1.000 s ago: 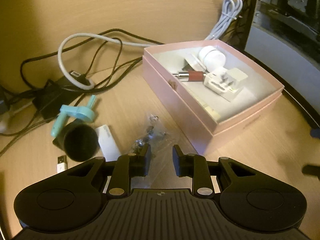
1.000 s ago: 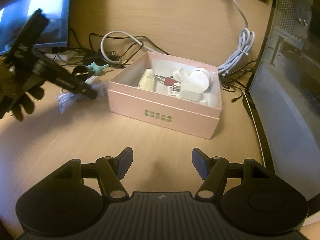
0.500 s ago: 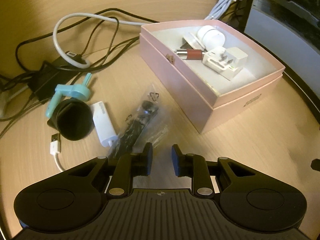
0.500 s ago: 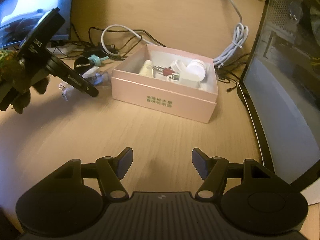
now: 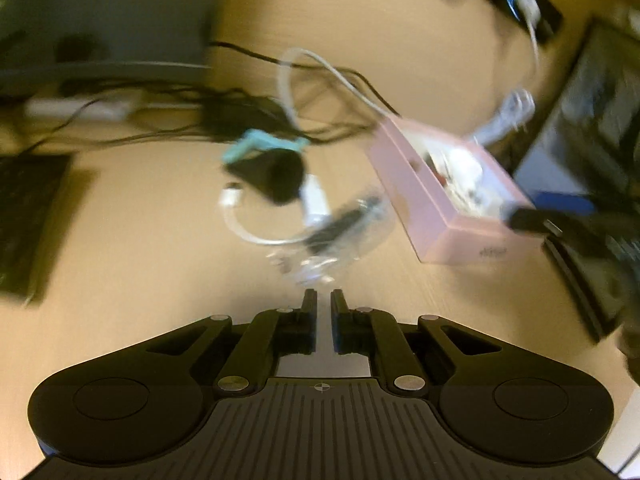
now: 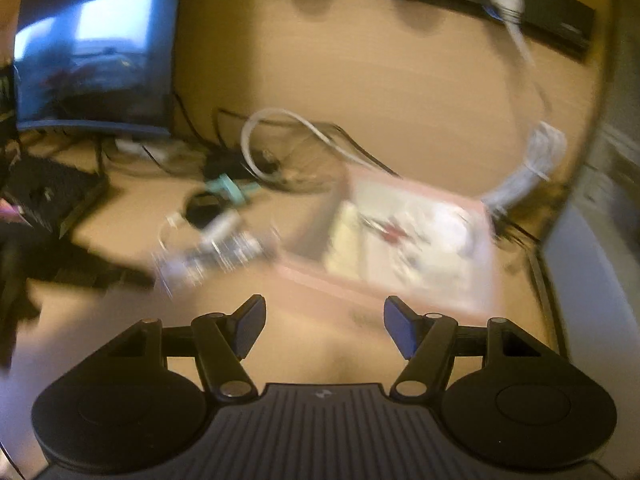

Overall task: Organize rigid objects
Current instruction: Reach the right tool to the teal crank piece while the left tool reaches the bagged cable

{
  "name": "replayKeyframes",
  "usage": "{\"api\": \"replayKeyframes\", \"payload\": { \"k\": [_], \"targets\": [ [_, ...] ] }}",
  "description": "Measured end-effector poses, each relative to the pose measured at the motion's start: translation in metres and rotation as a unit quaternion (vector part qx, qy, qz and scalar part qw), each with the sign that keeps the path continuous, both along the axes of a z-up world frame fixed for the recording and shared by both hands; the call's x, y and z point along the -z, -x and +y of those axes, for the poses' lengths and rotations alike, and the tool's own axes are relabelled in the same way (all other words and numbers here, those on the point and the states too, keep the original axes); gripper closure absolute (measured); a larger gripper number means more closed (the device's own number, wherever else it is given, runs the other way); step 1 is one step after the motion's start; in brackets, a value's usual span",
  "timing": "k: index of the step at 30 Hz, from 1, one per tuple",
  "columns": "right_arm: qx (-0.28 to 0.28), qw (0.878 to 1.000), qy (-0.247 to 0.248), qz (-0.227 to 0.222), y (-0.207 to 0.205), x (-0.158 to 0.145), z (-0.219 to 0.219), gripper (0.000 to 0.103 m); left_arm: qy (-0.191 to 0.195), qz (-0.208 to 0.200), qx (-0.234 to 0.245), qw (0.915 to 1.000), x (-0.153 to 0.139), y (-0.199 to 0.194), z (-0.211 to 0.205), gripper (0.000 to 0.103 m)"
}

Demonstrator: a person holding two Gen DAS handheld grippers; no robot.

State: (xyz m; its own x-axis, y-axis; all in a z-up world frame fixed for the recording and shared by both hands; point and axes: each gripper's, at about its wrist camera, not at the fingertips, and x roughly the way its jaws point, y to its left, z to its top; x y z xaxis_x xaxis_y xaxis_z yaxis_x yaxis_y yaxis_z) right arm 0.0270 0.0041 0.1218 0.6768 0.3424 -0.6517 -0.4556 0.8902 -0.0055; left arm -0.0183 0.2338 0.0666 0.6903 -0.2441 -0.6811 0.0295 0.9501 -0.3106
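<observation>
Both views are motion-blurred. A pink box (image 5: 448, 204) holding several small items sits on the wooden desk; it also shows in the right wrist view (image 6: 404, 248). Left of it lie a clear plastic bag of small parts (image 5: 340, 232), a white USB stick with cable (image 5: 314, 200), a black round cap (image 5: 280, 174) and a teal plastic piece (image 5: 256, 146). My left gripper (image 5: 324, 300) is nearly shut and empty, just short of the bag. My right gripper (image 6: 324, 320) is open and empty, close in front of the box.
Tangled black and white cables (image 5: 304, 80) lie behind the loose items. A coiled white cable (image 6: 540, 152) sits behind the box. A monitor (image 6: 92, 52) and keyboard (image 6: 48, 196) stand at the left. A dark computer case (image 5: 592, 128) is at the right.
The left gripper has pulled back and up from the bag, and its jaws have narrowed. The right gripper has moved in toward the box. Both views have blurred with fast motion.
</observation>
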Motion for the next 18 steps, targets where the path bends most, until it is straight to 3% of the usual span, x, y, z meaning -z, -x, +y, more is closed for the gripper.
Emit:
{"api": "replayKeyframes", "payload": {
  "k": [6,10,14,16,18],
  "targets": [
    [-0.042,0.997,-0.028,0.057,-0.082,0.004,0.105,0.032,0.045,-0.002,-0.054,0.9975,-0.005,0.037,0.033,0.094],
    [-0.038,0.997,0.011,0.069,-0.132,0.034,0.163,0.032,0.062,-0.006,-0.071,0.9955,-0.009,0.060,0.046,0.094],
    [-0.015,0.994,0.028,0.101,-0.173,0.063,0.187,0.032,0.078,-0.002,-0.088,0.9930,-0.011,0.076,0.058,0.094],
    [-0.001,0.992,0.026,0.122,-0.184,0.074,0.191,0.040,0.084,0.003,-0.083,0.9930,-0.011,0.080,0.062,0.093],
    [-0.012,0.991,0.010,0.137,-0.185,0.079,0.187,0.068,0.076,0.010,-0.070,0.9946,-0.009,0.078,0.062,0.092]
  ]
}}
